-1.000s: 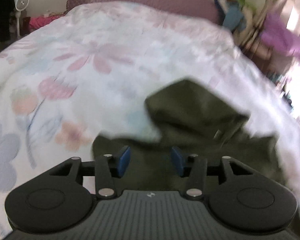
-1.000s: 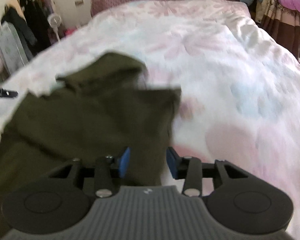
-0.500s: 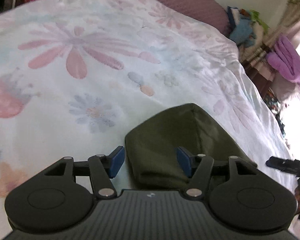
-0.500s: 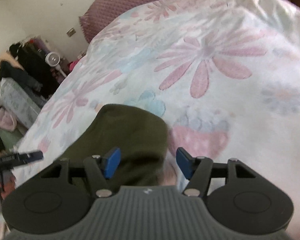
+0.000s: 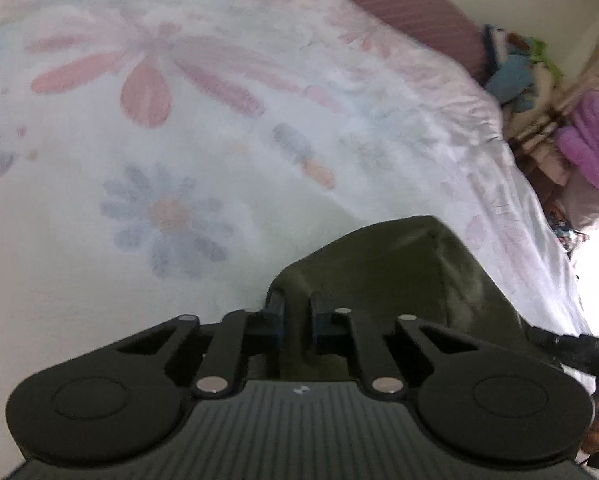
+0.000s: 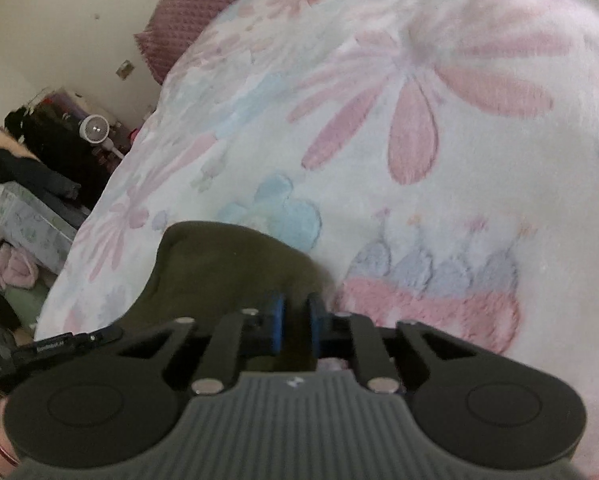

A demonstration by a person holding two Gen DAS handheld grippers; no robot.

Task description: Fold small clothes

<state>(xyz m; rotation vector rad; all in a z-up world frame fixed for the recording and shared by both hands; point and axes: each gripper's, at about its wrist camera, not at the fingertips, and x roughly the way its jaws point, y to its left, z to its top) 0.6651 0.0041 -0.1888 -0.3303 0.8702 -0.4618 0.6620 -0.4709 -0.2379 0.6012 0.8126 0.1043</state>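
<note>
- The left gripper (image 5: 296,314) is closing, pinching the green cloth (image 5: 395,268) low in the frame.
- The right gripper (image 6: 295,318) is closing on the same cloth too.
- The cloth lies on the flowery bed cover (image 5: 203,152).

The left gripper (image 5: 297,312) points downward, its jaws closing on a fold of cloth. The right gripper (image 6: 295,316) is angled likewise, jaws closing on cloth.

- right gripper (image 6: 296,322) jaws closing, olive garment (image 6: 223,272) edge pinched between blue pads (image 6: 276,320)
- garment lies on floral bedspread (image 6: 379,140)
- other gripper's tip (image 6: 65,342) at left edge
- small fan (image 6: 95,129), clothes pile beyond the bed
</note>
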